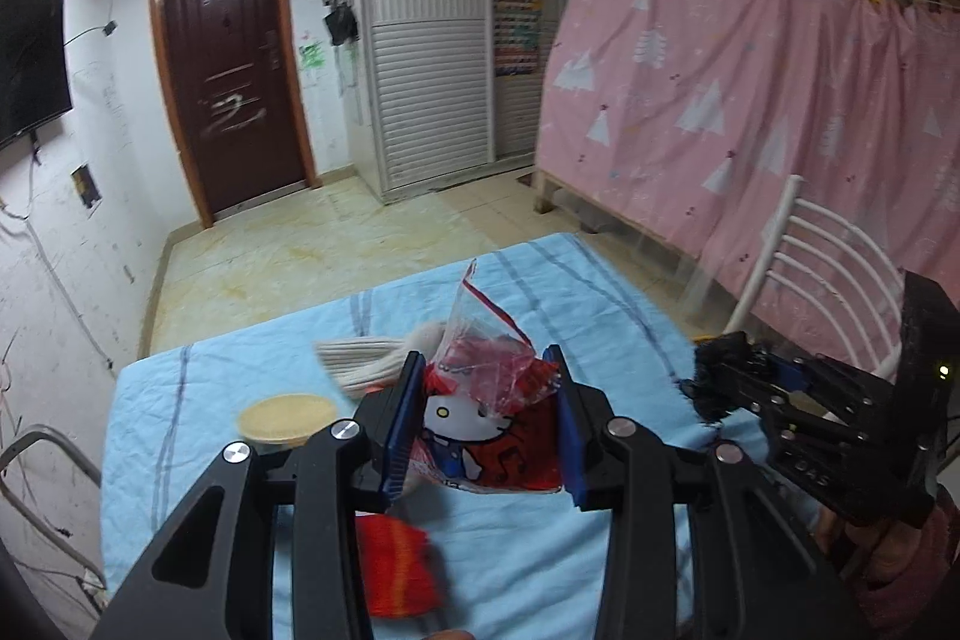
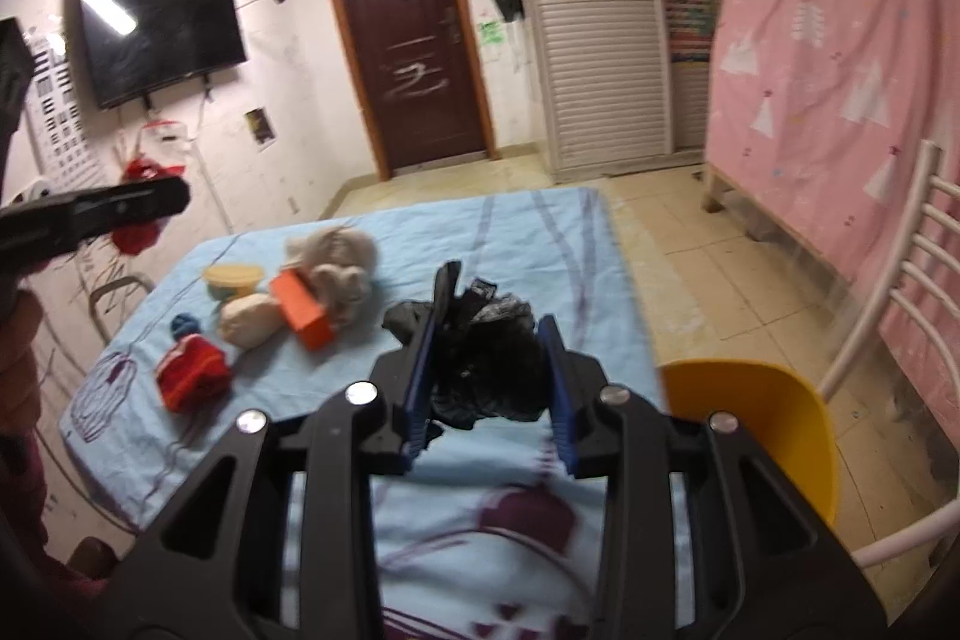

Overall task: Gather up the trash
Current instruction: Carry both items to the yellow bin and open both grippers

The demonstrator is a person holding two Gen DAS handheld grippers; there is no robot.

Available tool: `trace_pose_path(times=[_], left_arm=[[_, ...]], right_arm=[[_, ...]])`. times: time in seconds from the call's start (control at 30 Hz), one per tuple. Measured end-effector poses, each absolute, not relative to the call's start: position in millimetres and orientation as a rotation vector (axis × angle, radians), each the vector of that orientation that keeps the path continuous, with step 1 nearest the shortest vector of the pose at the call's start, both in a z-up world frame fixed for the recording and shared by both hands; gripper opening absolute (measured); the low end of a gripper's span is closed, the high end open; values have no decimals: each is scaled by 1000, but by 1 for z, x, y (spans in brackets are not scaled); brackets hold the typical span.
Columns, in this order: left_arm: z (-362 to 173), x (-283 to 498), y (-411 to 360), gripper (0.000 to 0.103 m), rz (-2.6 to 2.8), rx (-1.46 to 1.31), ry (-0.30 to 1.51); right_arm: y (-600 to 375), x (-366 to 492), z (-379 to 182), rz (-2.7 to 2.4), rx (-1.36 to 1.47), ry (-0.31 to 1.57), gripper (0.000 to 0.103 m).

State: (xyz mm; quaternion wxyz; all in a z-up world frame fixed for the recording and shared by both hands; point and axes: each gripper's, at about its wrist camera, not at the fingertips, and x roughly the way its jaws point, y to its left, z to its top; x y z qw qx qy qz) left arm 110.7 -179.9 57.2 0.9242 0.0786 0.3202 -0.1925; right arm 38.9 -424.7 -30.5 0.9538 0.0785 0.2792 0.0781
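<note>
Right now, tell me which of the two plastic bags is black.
The black bag, crumpled between the right gripper fingers. The left gripper holds the other, a red cartoon-cat bag.

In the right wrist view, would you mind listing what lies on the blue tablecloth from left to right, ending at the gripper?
Red knitted item → small blue ball → yellow-lidded tub → orange box → crumpled black plastic bag, between the fingers of the right gripper.
</note>
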Motion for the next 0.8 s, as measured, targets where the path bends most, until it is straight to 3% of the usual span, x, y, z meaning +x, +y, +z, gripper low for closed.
trace_pose_path(times=[0.37, 0.8], left_arm=[[43, 89, -264, 31, -568, 212, 618], [13, 118, -328, 31, -737, 128, 649]], right_arm=[[-485, 23, -42, -28, 174, 527, 32], [-531, 29, -67, -130, 212, 565, 32]])
